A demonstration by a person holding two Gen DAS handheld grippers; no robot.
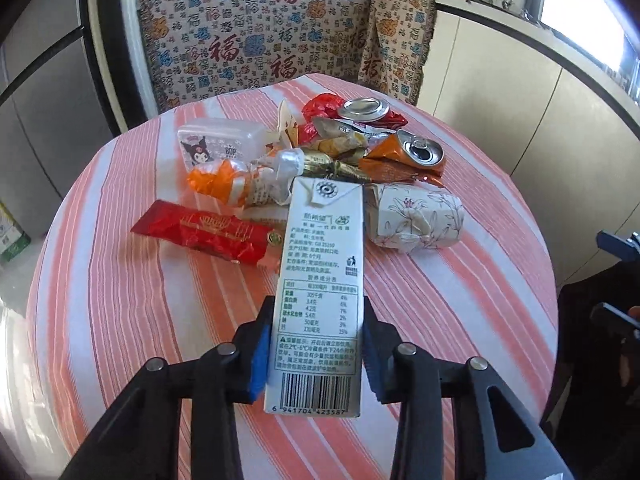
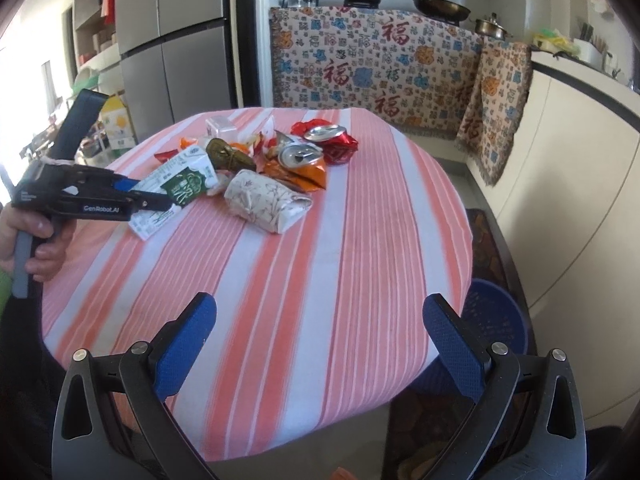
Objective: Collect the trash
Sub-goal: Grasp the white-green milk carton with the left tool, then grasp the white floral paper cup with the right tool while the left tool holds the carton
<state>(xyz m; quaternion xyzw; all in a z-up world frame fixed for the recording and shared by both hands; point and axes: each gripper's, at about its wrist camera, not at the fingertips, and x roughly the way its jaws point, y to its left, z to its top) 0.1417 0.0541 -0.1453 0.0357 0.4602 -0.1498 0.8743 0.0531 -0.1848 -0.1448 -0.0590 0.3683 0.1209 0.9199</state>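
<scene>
The left gripper (image 1: 316,344) clamps its blue pads on a white milk carton (image 1: 320,280), at the near edge of the trash pile on the round pink-striped table (image 1: 120,300). The carton shows a nutrition table and barcode 6941704423587. "GenRobot.AI" is printed on the gripper's side. The right gripper (image 2: 320,344) hangs spread wide and empty over the table's near edge. Behind, a cloth (image 1: 256,36) repeats the red character 福.

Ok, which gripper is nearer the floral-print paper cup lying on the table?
Left. The left gripper, shut on the milk carton, is just short of the floral cup. The right gripper hangs open at the table's near edge, well back.
</scene>
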